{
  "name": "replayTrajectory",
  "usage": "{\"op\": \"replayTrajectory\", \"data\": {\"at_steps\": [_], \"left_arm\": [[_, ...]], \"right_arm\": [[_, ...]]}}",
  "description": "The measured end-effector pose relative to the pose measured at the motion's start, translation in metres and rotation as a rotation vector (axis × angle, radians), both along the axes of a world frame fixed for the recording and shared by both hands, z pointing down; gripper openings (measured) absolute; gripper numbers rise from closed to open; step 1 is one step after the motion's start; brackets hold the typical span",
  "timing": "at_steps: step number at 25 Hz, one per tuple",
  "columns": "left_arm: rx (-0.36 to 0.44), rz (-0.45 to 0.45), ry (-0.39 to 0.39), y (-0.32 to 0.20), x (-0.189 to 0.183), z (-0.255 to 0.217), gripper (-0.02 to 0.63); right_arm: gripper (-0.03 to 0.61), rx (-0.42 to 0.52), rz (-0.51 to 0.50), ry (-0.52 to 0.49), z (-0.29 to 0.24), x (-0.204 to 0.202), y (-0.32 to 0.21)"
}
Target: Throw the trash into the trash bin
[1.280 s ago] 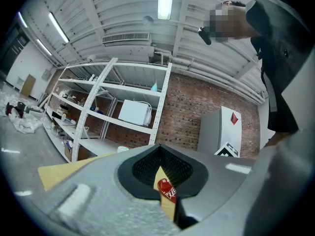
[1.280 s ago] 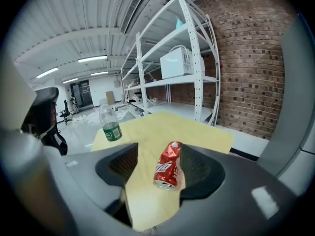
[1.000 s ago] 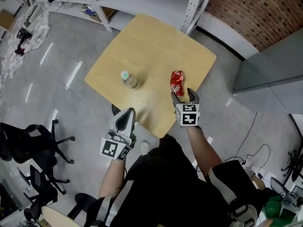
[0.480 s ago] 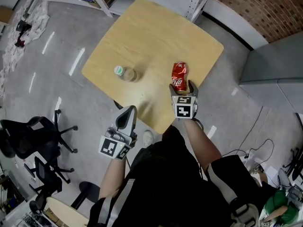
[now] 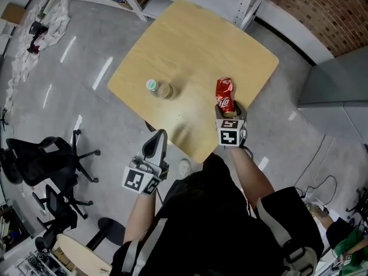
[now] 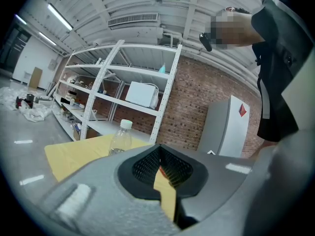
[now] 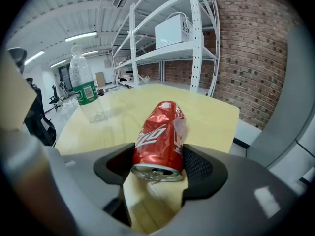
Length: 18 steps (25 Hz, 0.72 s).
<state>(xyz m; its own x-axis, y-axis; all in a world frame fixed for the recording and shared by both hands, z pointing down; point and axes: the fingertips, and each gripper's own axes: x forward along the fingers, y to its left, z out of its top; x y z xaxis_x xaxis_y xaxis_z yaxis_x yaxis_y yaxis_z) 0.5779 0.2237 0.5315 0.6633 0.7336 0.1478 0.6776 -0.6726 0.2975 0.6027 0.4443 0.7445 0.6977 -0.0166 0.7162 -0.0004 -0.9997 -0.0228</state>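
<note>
Off the near edge of the table (image 5: 190, 39), farthest left: left gripper (image 5: 157, 137). Jaws drawn together, nothing held. It hangs over the floor, apart from every item on the tabletop, and points roughly level toward the table.

Item, ahead of the left gripper and well to the left of the right one: clear plastic bottle (image 5: 161, 89), upright on the tabletop, white-and-green cap on, green label round its body. No tool touches it.

Item, task's own: red drink can (image 5: 225, 92), dented, lying on its side on the tabletop near the right-hand edge. Its opened top end faces back into the right gripper; the rest of its body reaches out beyond the jaw tips, away from the person.

Farthest right: right gripper (image 5: 229, 111), angled down onto the tabletop, marker cube uppermost. Jaws stand wide and have just been closing, with the can's near end between them. In the right gripper view one pad lies against each side of the can (image 7: 160, 136), which rests on the wood.
</note>
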Motion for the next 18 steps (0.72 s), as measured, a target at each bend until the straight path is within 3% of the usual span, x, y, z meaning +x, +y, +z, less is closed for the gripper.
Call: {"op": "replayTrajectory", "data": {"at_steps": [10, 18], "left_arm": [[-0.034, -0.021, 0.045, 0.013, -0.001, -0.012, 0.002], [-0.045, -0.103, 0.082, 0.004, -0.011, -0.024, 0.002]], "right_arm": [[0.304, 0.006, -0.029, 0.148, -0.055, 0.006, 0.023], [0.301, 0.008, -0.08, 0.299, -0.112, 0.024, 0.028]]}}
